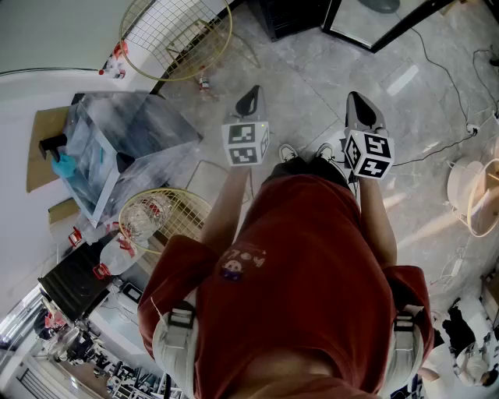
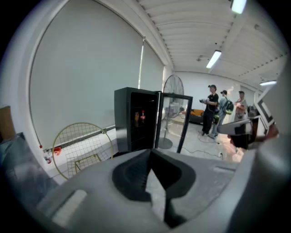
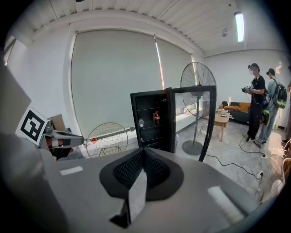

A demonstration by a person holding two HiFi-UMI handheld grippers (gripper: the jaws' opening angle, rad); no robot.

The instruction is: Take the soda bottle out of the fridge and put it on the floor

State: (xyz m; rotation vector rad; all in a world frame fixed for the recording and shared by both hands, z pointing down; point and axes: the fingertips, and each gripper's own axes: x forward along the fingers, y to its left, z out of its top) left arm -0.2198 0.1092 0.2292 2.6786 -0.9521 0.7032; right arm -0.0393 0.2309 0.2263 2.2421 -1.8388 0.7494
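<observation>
A black fridge (image 3: 152, 119) stands some way ahead, its glass door (image 3: 193, 119) swung open to the right. On an upper shelf stands a dark soda bottle (image 3: 156, 118) with a red label, also seen small as the soda bottle (image 2: 142, 117) in the left gripper view. My left gripper (image 2: 150, 154) and right gripper (image 3: 143, 152) both point toward the fridge (image 2: 136, 119), tips together, nothing between them. In the head view the left gripper (image 1: 249, 101) and right gripper (image 1: 361, 107) are held side by side over the marble floor, well short of the fridge (image 1: 296, 15).
A gold wire chair (image 1: 175, 35) stands left of the fridge, and a second wire chair (image 1: 160, 214) sits by plastic-wrapped boxes (image 1: 117, 148). A standing fan (image 3: 198, 88) rises behind the door. A cable (image 3: 236, 166) crosses the floor. Several people (image 3: 257, 107) stand at the far right.
</observation>
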